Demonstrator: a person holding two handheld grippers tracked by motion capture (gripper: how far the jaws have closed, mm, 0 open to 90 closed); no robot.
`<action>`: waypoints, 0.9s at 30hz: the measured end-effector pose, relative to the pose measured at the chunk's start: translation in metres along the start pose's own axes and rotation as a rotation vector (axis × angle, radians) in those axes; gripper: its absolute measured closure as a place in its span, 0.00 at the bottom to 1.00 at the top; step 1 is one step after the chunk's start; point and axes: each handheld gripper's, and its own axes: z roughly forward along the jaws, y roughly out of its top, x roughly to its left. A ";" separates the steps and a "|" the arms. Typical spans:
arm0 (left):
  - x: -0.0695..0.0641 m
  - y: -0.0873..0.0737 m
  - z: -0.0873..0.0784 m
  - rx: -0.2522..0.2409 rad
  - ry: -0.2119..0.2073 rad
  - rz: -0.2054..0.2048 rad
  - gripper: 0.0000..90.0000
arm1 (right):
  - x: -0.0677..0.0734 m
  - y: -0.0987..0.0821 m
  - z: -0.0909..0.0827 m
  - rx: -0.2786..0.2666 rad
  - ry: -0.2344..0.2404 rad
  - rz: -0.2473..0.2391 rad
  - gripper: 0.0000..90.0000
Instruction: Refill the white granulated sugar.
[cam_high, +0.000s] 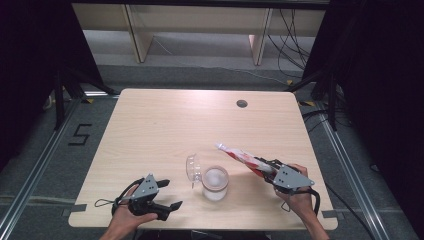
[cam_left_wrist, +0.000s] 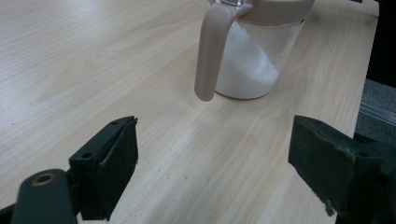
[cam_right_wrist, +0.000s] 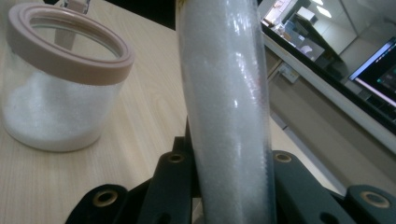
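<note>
left hand-held gripper (cam_high: 169, 194) gaping, right hand-held gripper (cam_high: 265, 167) clamped

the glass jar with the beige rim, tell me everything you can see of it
The glass jar stands upright near the front middle of the wooden table. Its clear wall shows white granules filling the lower part, heaped higher on one side. A beige ring circles the open mouth, and the hinged clear lid is swung back to its left. A beige strap hangs down its side. Neither gripper touches it.

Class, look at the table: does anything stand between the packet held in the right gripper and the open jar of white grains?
Nothing visible does. The packet, clamped in the right gripper, is beside the jar; bare table lies between, and the lid is swung open on the jar's far side.
</note>
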 end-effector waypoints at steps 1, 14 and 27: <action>0.000 0.000 0.000 0.000 0.000 0.000 0.17 | 0.000 0.000 0.000 0.000 0.000 0.000 0.87; 0.000 -0.001 0.001 -0.007 -0.002 -0.013 0.17 | -0.012 -0.024 0.011 -0.048 -0.033 0.191 0.87; 0.000 -0.001 0.000 -0.009 -0.001 -0.010 0.17 | -0.017 -0.031 0.009 -0.046 -0.039 0.262 0.87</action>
